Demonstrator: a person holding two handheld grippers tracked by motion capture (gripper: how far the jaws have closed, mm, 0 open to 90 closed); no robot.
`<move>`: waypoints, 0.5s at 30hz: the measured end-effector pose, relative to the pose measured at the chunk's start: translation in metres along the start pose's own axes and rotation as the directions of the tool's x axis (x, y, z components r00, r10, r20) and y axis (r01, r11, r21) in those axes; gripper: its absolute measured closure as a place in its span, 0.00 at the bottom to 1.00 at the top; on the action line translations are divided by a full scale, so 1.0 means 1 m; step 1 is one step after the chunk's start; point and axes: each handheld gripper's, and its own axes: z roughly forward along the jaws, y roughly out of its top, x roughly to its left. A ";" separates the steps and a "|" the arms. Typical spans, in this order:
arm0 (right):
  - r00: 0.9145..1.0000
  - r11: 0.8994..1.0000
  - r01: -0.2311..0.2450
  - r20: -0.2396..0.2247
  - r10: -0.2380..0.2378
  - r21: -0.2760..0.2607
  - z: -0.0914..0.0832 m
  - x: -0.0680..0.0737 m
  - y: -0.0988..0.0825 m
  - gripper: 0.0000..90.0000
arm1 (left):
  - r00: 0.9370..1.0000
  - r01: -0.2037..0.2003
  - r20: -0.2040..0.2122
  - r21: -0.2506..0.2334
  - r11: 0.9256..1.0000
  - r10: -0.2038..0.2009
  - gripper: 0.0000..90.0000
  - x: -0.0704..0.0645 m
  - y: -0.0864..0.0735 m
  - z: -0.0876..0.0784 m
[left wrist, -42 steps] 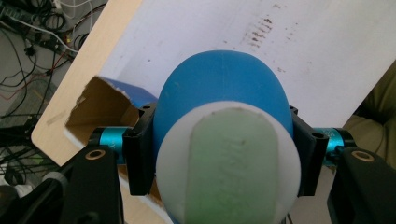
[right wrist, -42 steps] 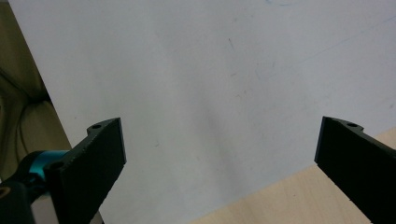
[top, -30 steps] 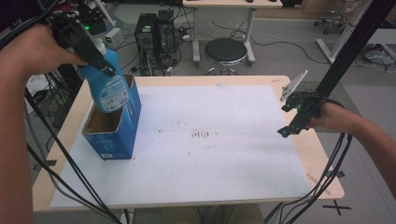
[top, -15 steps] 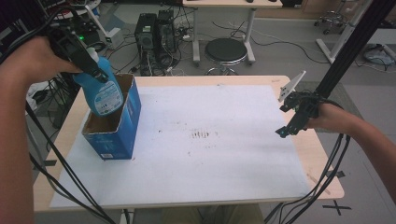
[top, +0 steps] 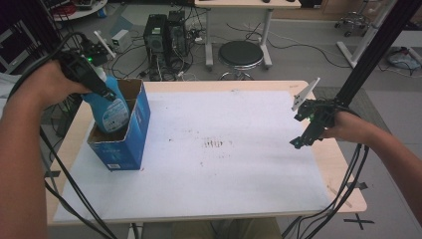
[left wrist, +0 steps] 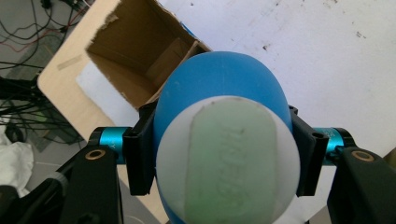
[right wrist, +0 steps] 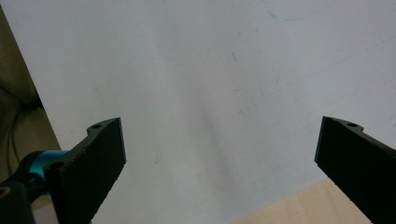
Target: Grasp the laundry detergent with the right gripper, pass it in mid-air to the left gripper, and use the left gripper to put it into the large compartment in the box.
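Note:
A blue bottle (top: 110, 107) with a white cap end (left wrist: 227, 158) is clamped in my left gripper (top: 97, 84), which is shut on it. Its lower end dips into the open top of a blue cardboard box (top: 124, 144) at the table's left. In the left gripper view the two jaws press the bottle's sides, and the box's brown inside (left wrist: 135, 60) lies beyond it. My right gripper (top: 301, 140) hangs open over the white sheet near the table's right edge; nothing lies between its fingers (right wrist: 100, 158).
A white sheet (top: 214, 149) covers most of the wooden table (top: 343, 169). Cables trail from both grippers off the front edge. A black pole (top: 373, 50) rises at the right. Behind the table stand a stool (top: 241, 54) and computer towers (top: 164, 32).
My left gripper has sunk with the bottle, whose lower end now sits inside the box opening. The right gripper has stayed where it was.

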 end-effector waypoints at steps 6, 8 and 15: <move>1.000 1.000 0.000 -0.006 0.000 0.001 0.002 0.002 0.001 0.01 | 1.000 -0.005 0.025 0.008 1.000 0.005 0.42 0.000 -0.008 0.031; 1.000 1.000 0.002 -0.010 -0.002 -0.003 0.003 0.003 0.002 0.01 | 0.999 -0.024 0.025 0.026 0.999 0.023 0.42 -0.001 -0.009 0.042; 1.000 1.000 0.002 -0.014 -0.002 -0.002 0.005 0.005 0.002 0.01 | 0.998 -0.043 0.046 0.049 0.998 0.041 0.42 -0.001 -0.016 0.071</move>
